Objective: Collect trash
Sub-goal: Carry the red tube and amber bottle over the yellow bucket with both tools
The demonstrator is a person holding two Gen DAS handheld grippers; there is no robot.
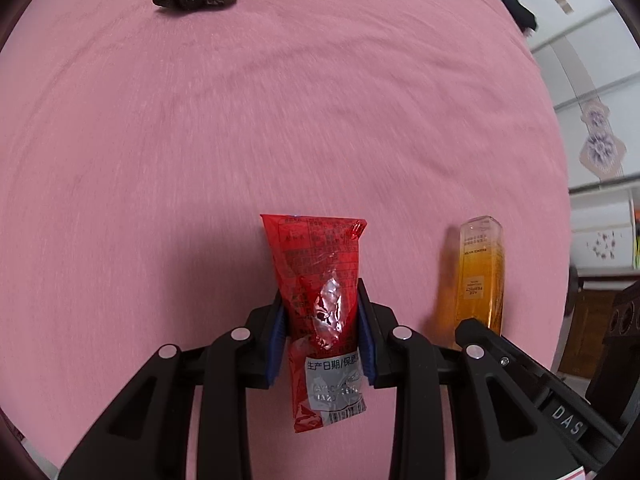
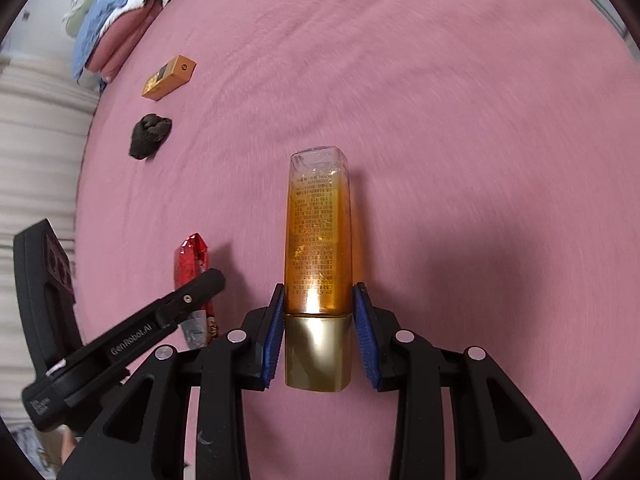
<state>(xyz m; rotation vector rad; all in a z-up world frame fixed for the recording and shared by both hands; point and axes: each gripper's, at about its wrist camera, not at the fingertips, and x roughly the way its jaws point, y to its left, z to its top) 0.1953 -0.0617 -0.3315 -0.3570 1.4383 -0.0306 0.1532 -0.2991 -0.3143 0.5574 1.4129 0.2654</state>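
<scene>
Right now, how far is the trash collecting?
Nothing looks put away yet; no bin is in view. In hand: the left gripper holds a red wrapper, and the right gripper holds an amber bottle. Left on the pink cover: an orange box and a dark glove.

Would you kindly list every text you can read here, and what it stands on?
"生产日期/保质" on the red wrapper; its other print is blurred.
"AGE PERFECT" on the amber bottle; its fine print is too small.
"GenRobot.AI" on the left gripper.
"DAS" on the right gripper.
</scene>
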